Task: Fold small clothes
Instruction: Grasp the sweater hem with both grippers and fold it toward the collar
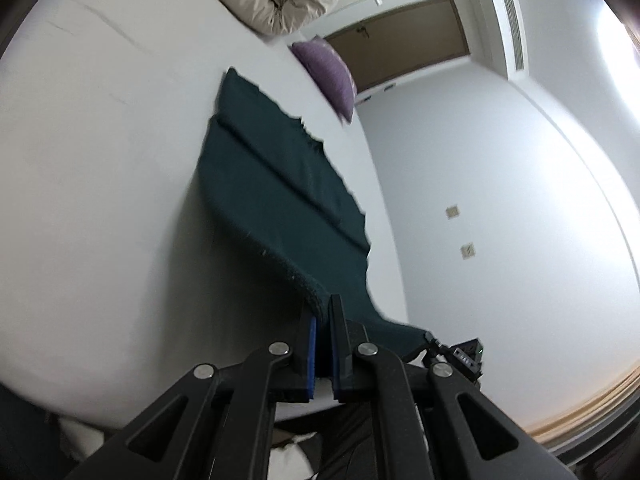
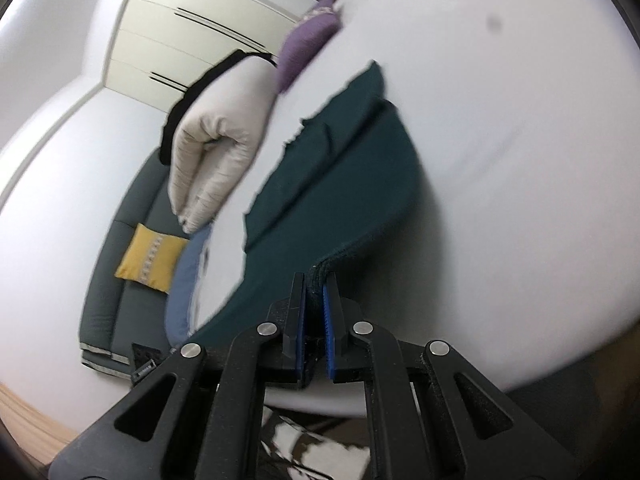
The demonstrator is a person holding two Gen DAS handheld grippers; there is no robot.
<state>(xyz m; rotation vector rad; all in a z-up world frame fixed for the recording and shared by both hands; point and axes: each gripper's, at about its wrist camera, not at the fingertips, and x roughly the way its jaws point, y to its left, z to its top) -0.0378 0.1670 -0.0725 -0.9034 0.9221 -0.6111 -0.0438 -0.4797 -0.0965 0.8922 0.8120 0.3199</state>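
A: What did the left gripper have?

B: Its fingers were clenched on the near edge of the dark teal knitted cloth, the blue pads squeezing a thick hem, with that near end raised off the surface.

A: And the right gripper?

B: The same. It had clamped onto the cloth's rolled near edge. Between the two grips the near edge hung in a shallow sag.

A: Where was the rest of the cloth?

B: It lay on the white bed, running to the far side, with long creases along it and a ragged edge on one side.

A: Anything else around?

B: A cream padded quilted bundle and a purple cushion sat at the far end of the bed. In the right wrist view, a yellow cushion rested on a grey sofa on the left, beyond the bed's edge.
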